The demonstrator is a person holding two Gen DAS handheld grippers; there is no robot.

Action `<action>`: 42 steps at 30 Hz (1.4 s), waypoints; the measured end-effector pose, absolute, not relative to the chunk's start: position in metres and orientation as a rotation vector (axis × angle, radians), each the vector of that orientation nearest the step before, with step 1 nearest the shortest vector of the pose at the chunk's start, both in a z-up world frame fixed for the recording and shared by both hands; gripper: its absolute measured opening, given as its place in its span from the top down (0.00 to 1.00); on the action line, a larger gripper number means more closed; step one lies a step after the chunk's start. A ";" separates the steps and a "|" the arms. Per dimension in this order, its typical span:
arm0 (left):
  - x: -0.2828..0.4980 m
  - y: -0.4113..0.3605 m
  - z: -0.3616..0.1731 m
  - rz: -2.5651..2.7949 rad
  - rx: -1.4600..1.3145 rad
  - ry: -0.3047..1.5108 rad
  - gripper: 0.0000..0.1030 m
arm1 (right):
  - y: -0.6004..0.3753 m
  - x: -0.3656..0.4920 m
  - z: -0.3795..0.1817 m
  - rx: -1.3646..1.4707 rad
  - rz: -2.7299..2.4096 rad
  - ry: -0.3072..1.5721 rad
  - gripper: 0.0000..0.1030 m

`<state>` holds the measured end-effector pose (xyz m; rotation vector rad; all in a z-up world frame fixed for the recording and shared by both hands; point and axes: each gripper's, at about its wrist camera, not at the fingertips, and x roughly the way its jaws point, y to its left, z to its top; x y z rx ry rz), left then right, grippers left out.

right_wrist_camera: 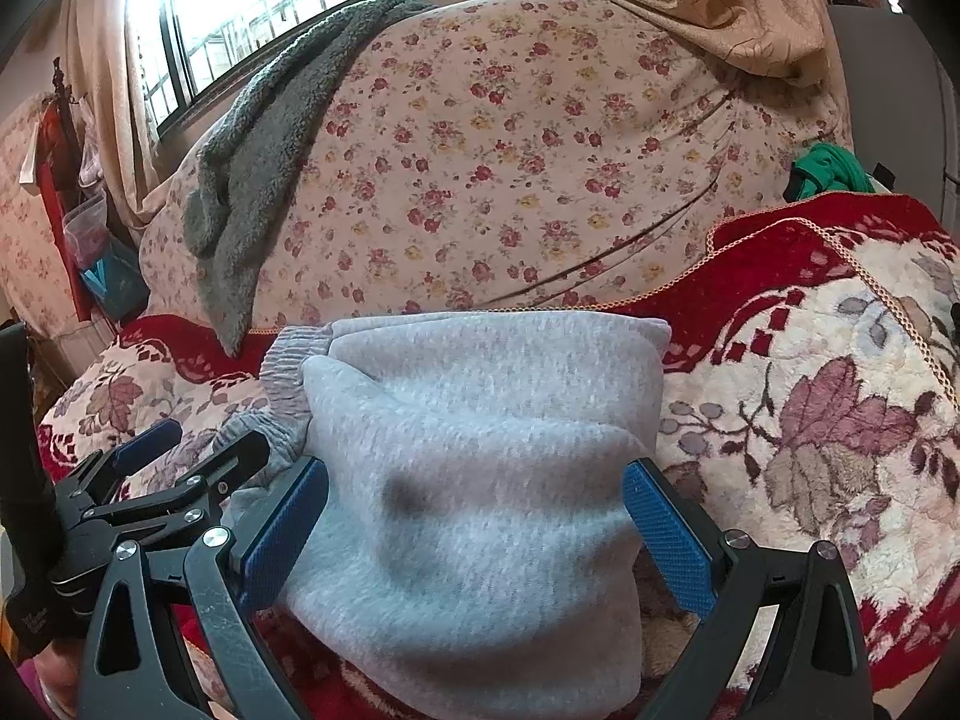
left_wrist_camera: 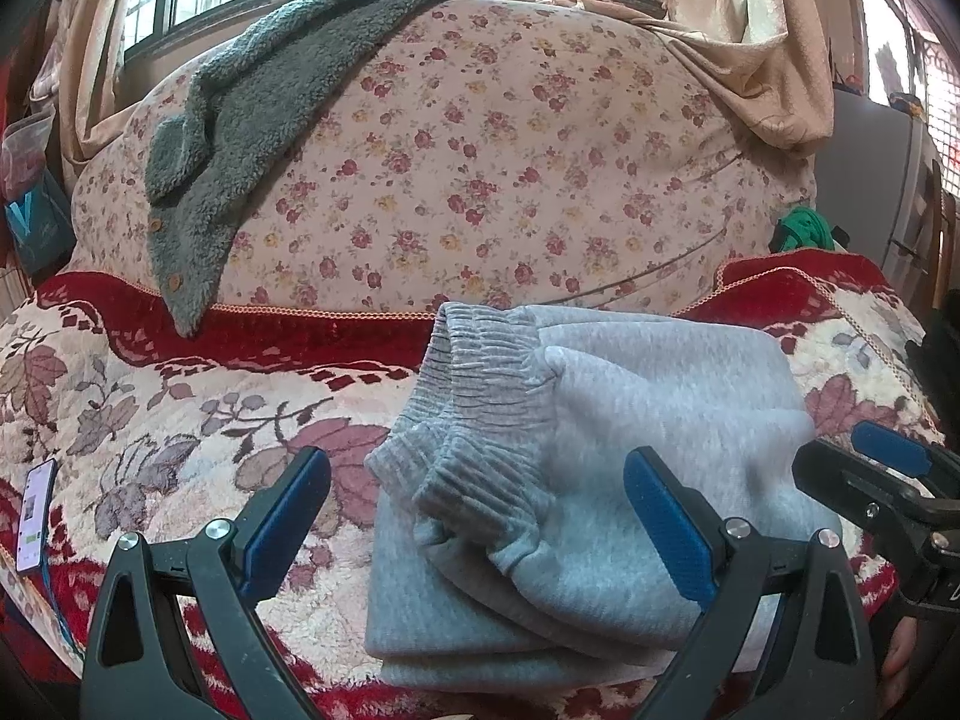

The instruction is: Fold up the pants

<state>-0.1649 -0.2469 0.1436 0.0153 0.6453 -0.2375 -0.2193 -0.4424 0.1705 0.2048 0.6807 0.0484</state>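
Your left gripper (left_wrist_camera: 477, 516) stands wide open, its blue ribbed pads (left_wrist_camera: 666, 528) spread to either side of the pants (left_wrist_camera: 630, 450) and gripping nothing; your right gripper (right_wrist_camera: 477, 531) is just as wide, with the cloth bulging between its pads, though you cannot tell whether they touch it. You have the pants folded into a squat, thick bundle lying on the blanket (left_wrist_camera: 180, 408), just in front of both grippers. In the left wrist view the bundle's long axis runs from about 7 o'clock to 1 o'clock, with the ribbed elastic waistband (left_wrist_camera: 480, 360) and the gathered cuffs (left_wrist_camera: 462, 480) turned toward 10 o'clock. The fabric is a soft, pale grey fleece, smooth on its broad faces and puckered where the elastic draws it in, stacked in several rounded layers. Under it the blanket is plush, cream with mauve leaves and a deep red border. Behind, at 12 o'clock, rises a floral cushion (left_wrist_camera: 480, 150) with a nubbly grey-green fleece garment (left_wrist_camera: 270, 90) draped over its 10 o'clock corner.
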 end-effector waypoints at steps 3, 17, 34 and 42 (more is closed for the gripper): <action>-0.165 -0.248 0.144 -0.235 0.015 0.644 0.05 | -0.443 -0.220 0.171 0.207 0.046 0.683 0.02; -0.165 -0.252 0.143 -0.240 0.026 0.642 0.05 | -0.447 -0.219 0.170 0.215 0.040 0.687 0.02; -0.164 -0.252 0.141 -0.243 0.027 0.644 0.05 | -0.447 -0.219 0.166 0.222 0.036 0.695 0.02; -0.163 -0.253 0.140 -0.243 0.029 0.645 0.05 | -0.448 -0.218 0.164 0.228 0.031 0.698 0.02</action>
